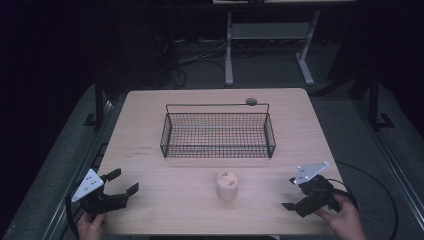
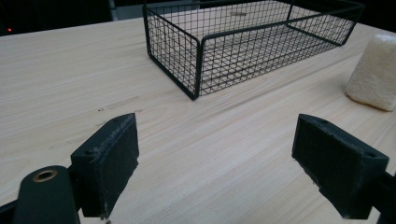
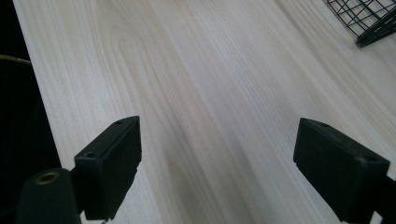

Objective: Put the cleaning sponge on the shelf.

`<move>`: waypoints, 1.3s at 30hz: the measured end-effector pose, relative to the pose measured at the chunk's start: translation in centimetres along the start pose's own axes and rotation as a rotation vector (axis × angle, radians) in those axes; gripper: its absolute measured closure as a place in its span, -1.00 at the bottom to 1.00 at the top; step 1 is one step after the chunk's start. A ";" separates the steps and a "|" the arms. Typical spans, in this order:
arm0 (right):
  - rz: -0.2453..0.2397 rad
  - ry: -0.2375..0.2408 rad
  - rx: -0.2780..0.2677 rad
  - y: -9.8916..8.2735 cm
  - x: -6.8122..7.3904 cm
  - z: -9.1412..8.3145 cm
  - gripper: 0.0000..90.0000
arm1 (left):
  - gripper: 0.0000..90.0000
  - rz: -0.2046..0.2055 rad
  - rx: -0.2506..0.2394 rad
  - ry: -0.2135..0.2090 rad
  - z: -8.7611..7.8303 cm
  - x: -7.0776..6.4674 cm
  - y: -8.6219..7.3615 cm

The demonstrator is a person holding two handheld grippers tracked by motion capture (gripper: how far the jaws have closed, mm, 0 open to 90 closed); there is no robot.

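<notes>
Both grippers [image 1: 121, 183] [image 1: 290, 193] gape empty; porous pale sponge block [image 1: 227, 185] before black wire basket [image 1: 218, 131]

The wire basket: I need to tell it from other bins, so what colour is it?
Black wire mesh. The wire basket shows best in the left gripper view.

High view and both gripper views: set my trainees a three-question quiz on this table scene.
1. True or false: the black wire mesh basket holds the pale yellow sponge block.
2. Which gripper's jaws stand apart with nothing between them? A left gripper only, B right gripper only, C both.
3. Fill in: the sponge block stands on the light wooden ____.

Key: 1 false; 2 C; 3 table.
</notes>
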State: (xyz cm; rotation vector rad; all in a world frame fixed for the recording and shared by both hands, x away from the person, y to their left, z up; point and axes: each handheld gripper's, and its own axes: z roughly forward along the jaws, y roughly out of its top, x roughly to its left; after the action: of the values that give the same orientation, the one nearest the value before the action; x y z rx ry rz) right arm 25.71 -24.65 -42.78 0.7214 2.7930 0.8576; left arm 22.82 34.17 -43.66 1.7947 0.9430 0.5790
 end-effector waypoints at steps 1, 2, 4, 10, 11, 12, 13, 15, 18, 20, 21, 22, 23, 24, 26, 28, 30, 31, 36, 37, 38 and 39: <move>0.000 0.002 0.001 0.1 0.0 0.0 -0.67 | -0.69 0.000 -0.001 -0.002 0.0 0.0 0.0; -0.006 0.005 0.001 0.1 0.0 0.0 -0.67 | -0.69 -0.001 -0.002 -0.002 0.0 0.0 0.0; -0.006 0.012 0.005 0.2 -0.1 0.1 -0.66 | -0.69 -0.004 0.001 0.001 0.1 0.0 0.0; -0.026 0.029 0.022 0.5 0.1 0.5 -0.63 | -0.69 -0.002 0.003 0.001 0.1 0.1 0.0; -0.030 0.030 0.029 0.7 0.1 0.6 -0.63 | -0.69 0.000 0.001 0.000 0.0 0.1 0.0; -0.034 0.029 0.035 0.9 0.2 0.6 -0.63 | -0.69 -0.002 -0.001 0.002 -0.1 0.1 0.0; -0.040 0.033 0.036 1.1 0.3 0.7 -0.65 | -0.69 -0.002 -0.002 0.002 -0.1 0.1 0.0; -0.056 0.034 0.039 1.6 0.4 0.8 -0.67 | -0.69 -0.005 -0.005 0.000 -0.2 0.2 0.0; -0.077 0.047 0.049 2.3 0.7 0.9 -0.67 | -0.69 -0.013 -0.007 0.010 -0.3 0.3 -0.1; -0.080 0.050 0.050 2.5 0.7 1.0 -0.67 | -0.69 -0.017 -0.010 0.011 -0.3 0.4 -0.1; -0.087 0.056 0.056 3.1 0.7 1.2 -0.68 | -0.69 -0.017 -0.014 0.011 -0.4 0.4 -0.1; -0.091 0.059 0.056 3.4 0.7 1.2 -0.68 | -0.69 -0.017 -0.014 0.011 -0.4 0.4 -0.1; -0.100 0.067 0.056 3.7 0.8 1.2 -0.68 | -0.69 -0.015 -0.012 0.012 -0.4 0.5 -0.1; -0.112 0.072 0.058 4.1 0.8 1.2 -0.68 | -0.69 -0.013 -0.011 0.012 -0.4 0.5 -0.1; -0.138 0.068 0.059 4.9 1.0 1.1 -0.68 | -0.69 -0.011 -0.007 0.016 -0.3 0.4 0.0; -0.149 0.065 0.060 5.6 1.1 1.1 -0.68 | -0.69 -0.007 -0.007 0.013 -0.3 0.4 0.0; -0.159 0.066 0.066 6.4 1.2 1.2 -0.68 | -0.69 -0.005 -0.007 0.012 -0.3 0.3 0.0; -0.160 0.068 0.070 6.6 1.2 1.2 -0.68 | -0.69 -0.002 -0.006 0.012 -0.3 0.3 0.0; -0.182 0.087 0.083 8.4 1.4 1.5 -0.67 | -0.69 -0.006 -0.009 0.012 -0.3 0.4 0.0; -0.190 0.090 0.082 8.7 1.5 1.6 -0.67 | -0.69 -0.006 -0.010 0.011 -0.3 0.4 0.0; -0.196 0.094 0.080 9.0 1.5 1.8 -0.67 | -0.69 -0.005 -0.010 0.010 -0.3 0.4 0.0; -0.200 0.101 0.083 9.3 1.5 1.9 -0.67 | -0.69 -0.005 -0.010 0.010 -0.3 0.4 0.0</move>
State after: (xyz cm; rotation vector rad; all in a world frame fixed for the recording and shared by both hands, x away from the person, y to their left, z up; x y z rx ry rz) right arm 28.69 -16.25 -39.13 0.4089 2.9414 0.7659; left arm 22.84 34.65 -43.54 1.7819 0.9496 0.5891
